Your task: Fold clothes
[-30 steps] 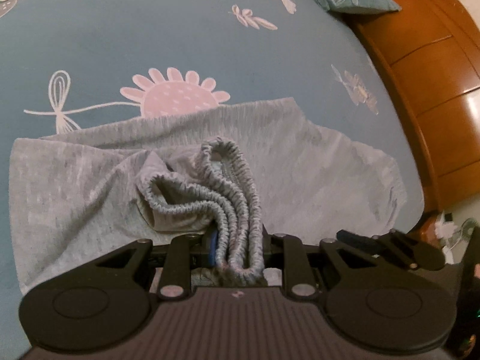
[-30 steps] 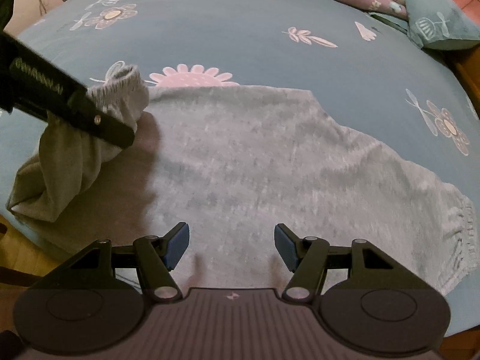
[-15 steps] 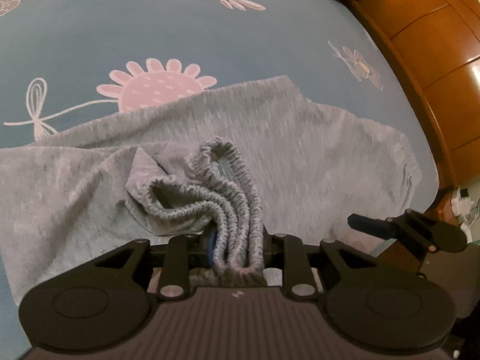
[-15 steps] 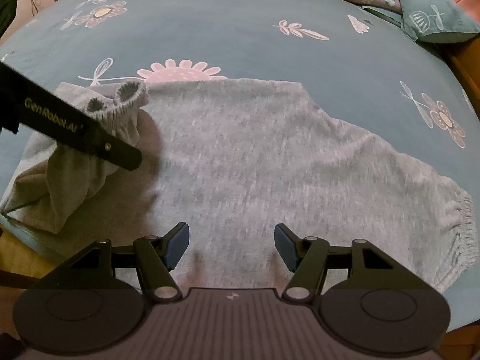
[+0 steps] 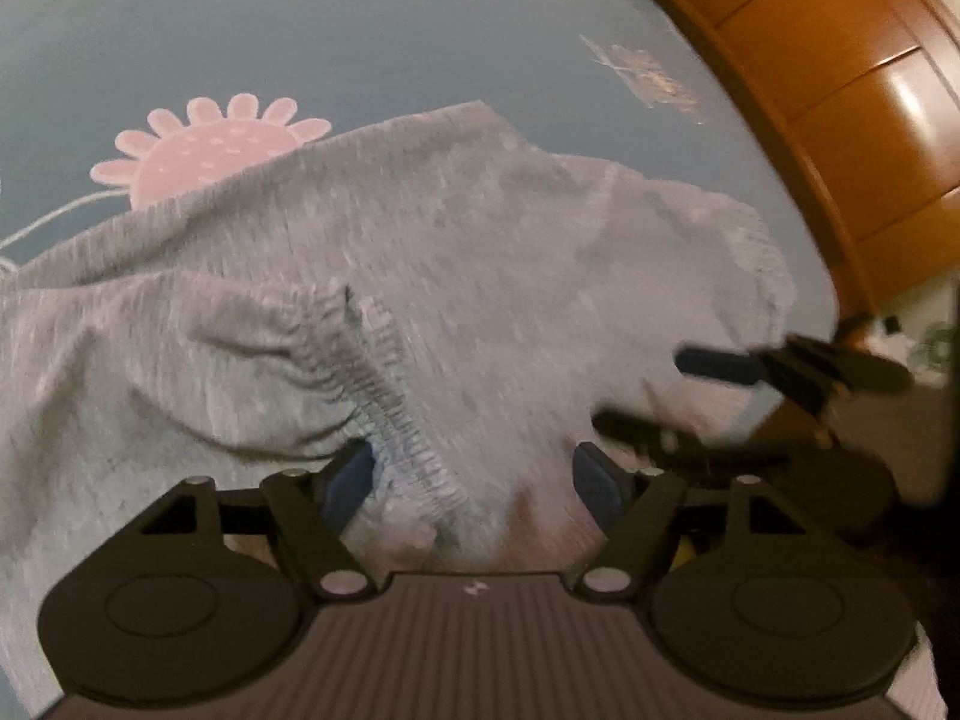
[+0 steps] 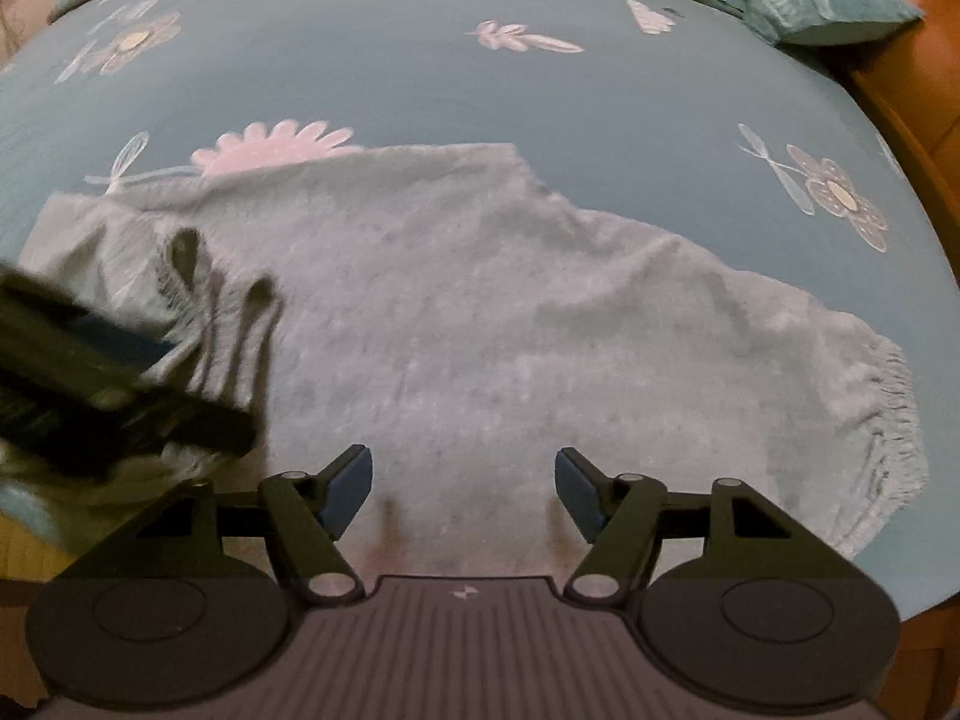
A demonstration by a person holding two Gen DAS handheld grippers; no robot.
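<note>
Grey pants (image 6: 480, 300) lie spread on the blue flowered bedsheet (image 6: 420, 78), with one gathered cuff (image 6: 894, 408) at the right. A folded-over end with a ribbed elastic band (image 5: 384, 396) rests on the pants (image 5: 510, 228) at the left. My left gripper (image 5: 474, 474) is opening. The band lies loose between its jaws, close to the left pad, and neither pad presses on it. One of its fingers (image 6: 198, 420) shows blurred in the right wrist view. My right gripper (image 6: 462, 468) hovers over the middle of the pants, open and still widening slightly, with nothing between its fingers.
A teal pillow (image 6: 822, 0) lies at the far right corner of the bed. Brown wooden panelling (image 5: 840, 120) runs along the right side. The near bed edge and wooden floor (image 6: 24, 540) show at lower left.
My left gripper was shut on the elastic band and has now opened, and the band has dropped onto the pants. Both grippers have shifted sideways over the garment.
</note>
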